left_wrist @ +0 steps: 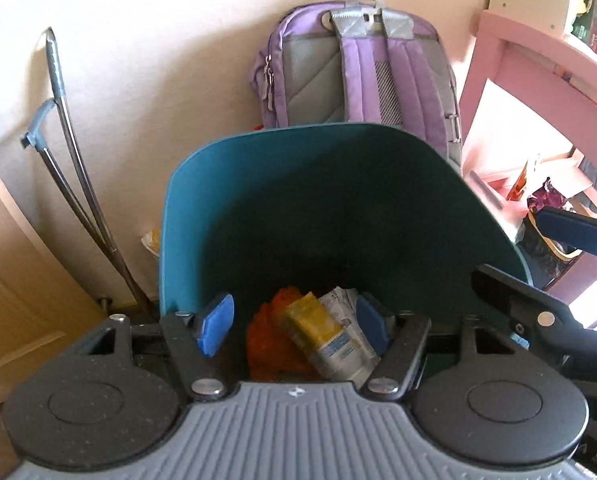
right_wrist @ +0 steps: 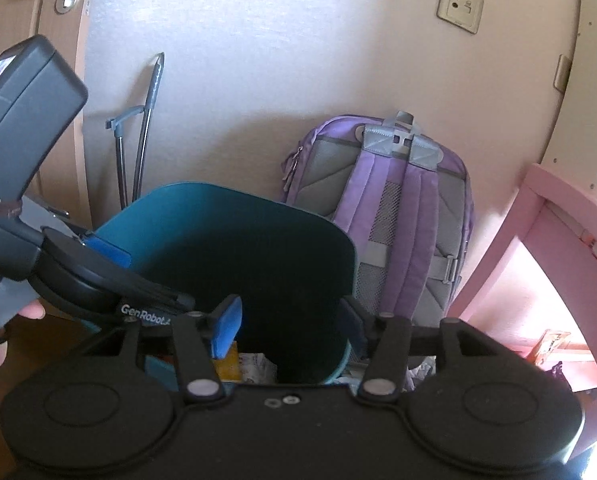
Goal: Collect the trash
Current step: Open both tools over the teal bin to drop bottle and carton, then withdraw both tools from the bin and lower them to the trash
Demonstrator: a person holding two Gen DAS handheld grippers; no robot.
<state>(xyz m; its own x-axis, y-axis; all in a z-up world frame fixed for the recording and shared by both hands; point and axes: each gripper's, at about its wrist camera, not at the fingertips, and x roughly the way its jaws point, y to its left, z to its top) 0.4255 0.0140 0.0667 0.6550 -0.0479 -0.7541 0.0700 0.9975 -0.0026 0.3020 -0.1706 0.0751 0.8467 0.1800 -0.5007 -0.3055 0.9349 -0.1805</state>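
Over the mouth of the teal bin, the left hand-held gripper hangs with its blue pads spread apart and nothing between them. Below it in the bin lie a yellow carton, a crumpled white wrapper and an orange bag. Beside it, the right hand-held gripper also stands parted and empty above the bin's rim. Behind the bin, a purple backpack leans against the wall, with a pink table to its right and metal poles to its left.
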